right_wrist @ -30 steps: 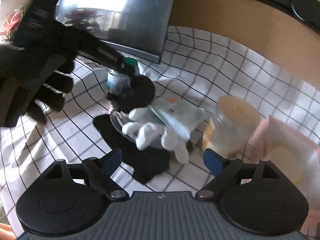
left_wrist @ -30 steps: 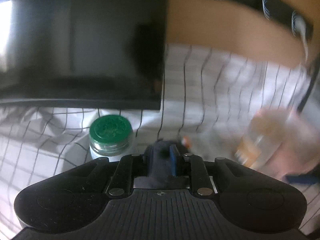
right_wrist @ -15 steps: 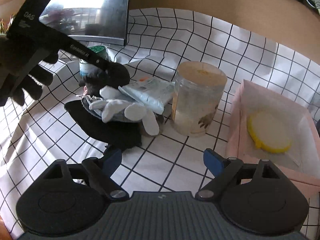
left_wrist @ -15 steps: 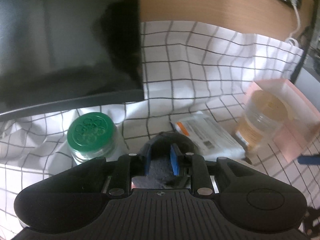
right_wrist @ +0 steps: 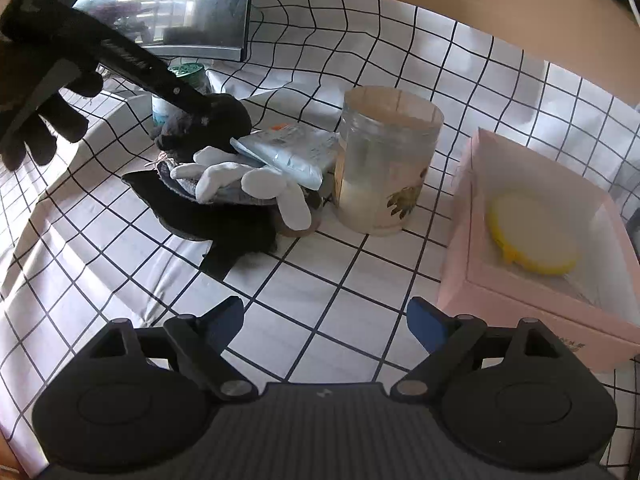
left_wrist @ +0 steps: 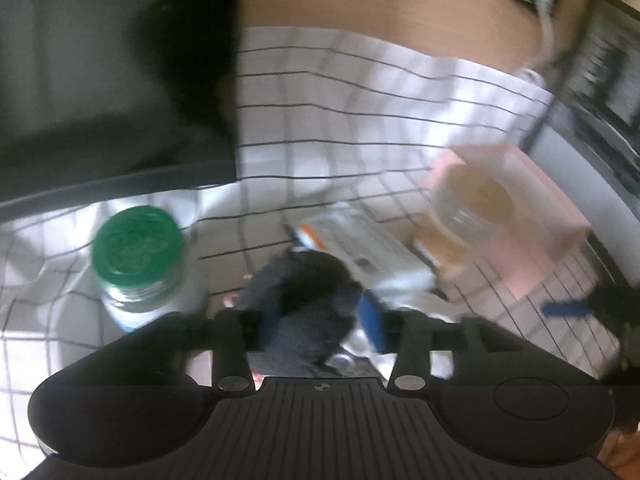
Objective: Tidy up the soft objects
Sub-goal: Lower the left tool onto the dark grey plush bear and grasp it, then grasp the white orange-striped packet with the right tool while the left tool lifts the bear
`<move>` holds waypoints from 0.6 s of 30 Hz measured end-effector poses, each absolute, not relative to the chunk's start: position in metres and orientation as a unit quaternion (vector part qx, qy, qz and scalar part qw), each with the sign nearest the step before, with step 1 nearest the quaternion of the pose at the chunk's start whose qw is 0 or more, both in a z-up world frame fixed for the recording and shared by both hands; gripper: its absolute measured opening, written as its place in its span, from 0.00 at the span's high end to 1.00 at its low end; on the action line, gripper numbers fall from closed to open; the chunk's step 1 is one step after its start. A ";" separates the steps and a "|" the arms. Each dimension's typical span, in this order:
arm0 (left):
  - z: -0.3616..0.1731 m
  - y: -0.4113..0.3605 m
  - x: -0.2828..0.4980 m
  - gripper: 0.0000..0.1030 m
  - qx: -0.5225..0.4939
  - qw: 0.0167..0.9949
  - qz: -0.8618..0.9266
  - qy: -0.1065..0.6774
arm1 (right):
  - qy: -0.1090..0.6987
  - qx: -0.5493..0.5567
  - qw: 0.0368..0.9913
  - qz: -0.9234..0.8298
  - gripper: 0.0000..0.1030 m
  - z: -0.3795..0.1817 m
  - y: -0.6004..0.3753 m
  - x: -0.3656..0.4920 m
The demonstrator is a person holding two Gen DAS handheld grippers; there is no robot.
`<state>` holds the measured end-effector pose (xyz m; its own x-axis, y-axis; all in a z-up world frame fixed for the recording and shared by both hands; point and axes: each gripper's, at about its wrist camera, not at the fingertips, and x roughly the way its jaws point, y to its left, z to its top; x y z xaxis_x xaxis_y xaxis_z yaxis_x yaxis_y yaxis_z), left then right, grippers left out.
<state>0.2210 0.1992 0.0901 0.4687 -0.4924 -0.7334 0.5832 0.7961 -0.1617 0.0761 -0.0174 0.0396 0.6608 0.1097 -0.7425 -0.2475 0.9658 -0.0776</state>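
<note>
A dark soft cloth bundle (left_wrist: pixel 308 304) lies between the fingers of my left gripper (left_wrist: pixel 320 320), whose jaws now stand apart around it. In the right wrist view the left gripper's tip (right_wrist: pixel 200 108) rests on this dark bundle (right_wrist: pixel 228 120), atop a pile with a white-fingered glove (right_wrist: pixel 244 180), a dark cloth (right_wrist: pixel 224 220) and a wipes packet (right_wrist: pixel 292 148). My right gripper (right_wrist: pixel 326 322) is open and empty above the checked cloth (right_wrist: pixel 320 280). A pink box (right_wrist: pixel 532 240) holds a yellow round sponge (right_wrist: pixel 532 236).
A clear jar (right_wrist: pixel 384 160) stands between the pile and the pink box. A green-lidded jar (left_wrist: pixel 140 256) stands left of the pile, in front of a dark monitor (left_wrist: pixel 100 80). A brown wall with a cable runs behind.
My left gripper's jaws have spread apart around the dark bundle. The right gripper has drawn back slightly, still open.
</note>
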 end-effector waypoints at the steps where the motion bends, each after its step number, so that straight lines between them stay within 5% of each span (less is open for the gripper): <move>1: 0.089 0.196 0.216 0.45 0.073 0.859 -0.315 0.398 | 0.398 -0.087 0.908 0.099 0.13 0.040 -0.017 0.075; 6: 0.074 0.183 0.214 0.40 0.177 0.887 -0.220 0.366 | 0.399 -0.089 0.907 0.097 0.14 0.039 -0.015 0.076; 18: 0.059 0.205 0.234 0.35 0.031 0.912 -0.215 0.349 | 0.376 -0.113 0.915 0.089 0.14 0.039 -0.006 0.065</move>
